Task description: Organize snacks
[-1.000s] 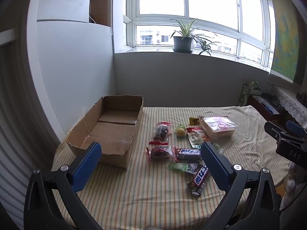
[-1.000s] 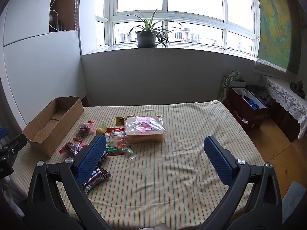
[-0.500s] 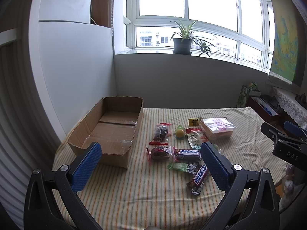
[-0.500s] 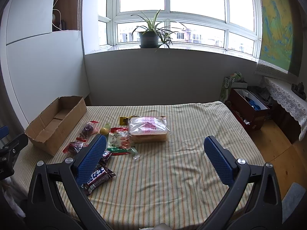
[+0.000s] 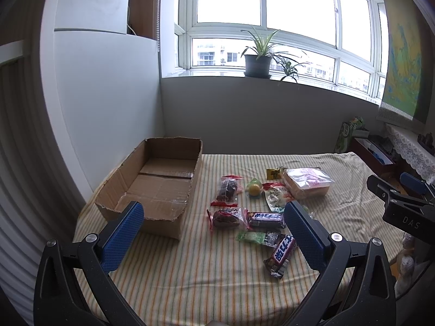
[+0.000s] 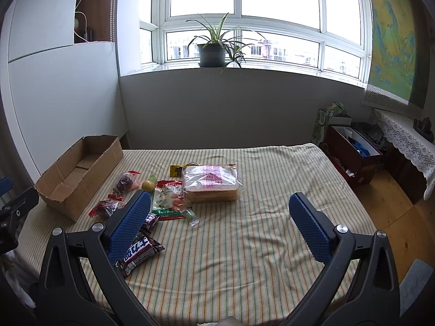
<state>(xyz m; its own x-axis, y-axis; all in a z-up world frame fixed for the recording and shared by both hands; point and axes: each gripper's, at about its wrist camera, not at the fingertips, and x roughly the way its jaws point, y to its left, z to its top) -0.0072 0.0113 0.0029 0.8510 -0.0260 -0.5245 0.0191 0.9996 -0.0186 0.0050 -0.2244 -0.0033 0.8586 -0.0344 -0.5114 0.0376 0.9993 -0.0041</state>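
Observation:
An empty open cardboard box (image 5: 157, 184) lies at the left of the striped table; it also shows in the right wrist view (image 6: 76, 174). Several snacks lie in the middle: a bagged bread loaf (image 6: 210, 182), a Snickers bar (image 5: 281, 254), a second chocolate bar (image 5: 265, 218), two dark red-wrapped snacks (image 5: 228, 188), a yellow jelly cup (image 5: 254, 188) and a white-green packet (image 6: 168, 198). My left gripper (image 5: 214, 233) is open and empty, above the near table edge. My right gripper (image 6: 220, 222) is open and empty, to the right of the snacks.
The striped tablecloth (image 6: 272, 217) covers the table. A white wall panel (image 5: 103, 103) stands behind the box. A red storage box (image 6: 350, 154) and wooden floor (image 6: 388, 209) lie to the right. A potted plant (image 6: 212, 51) stands on the windowsill.
Both grippers have lifted and tilted slightly, so the table and snacks sit a little lower and nearer in view. Nothing was taken hold of; both stay open.

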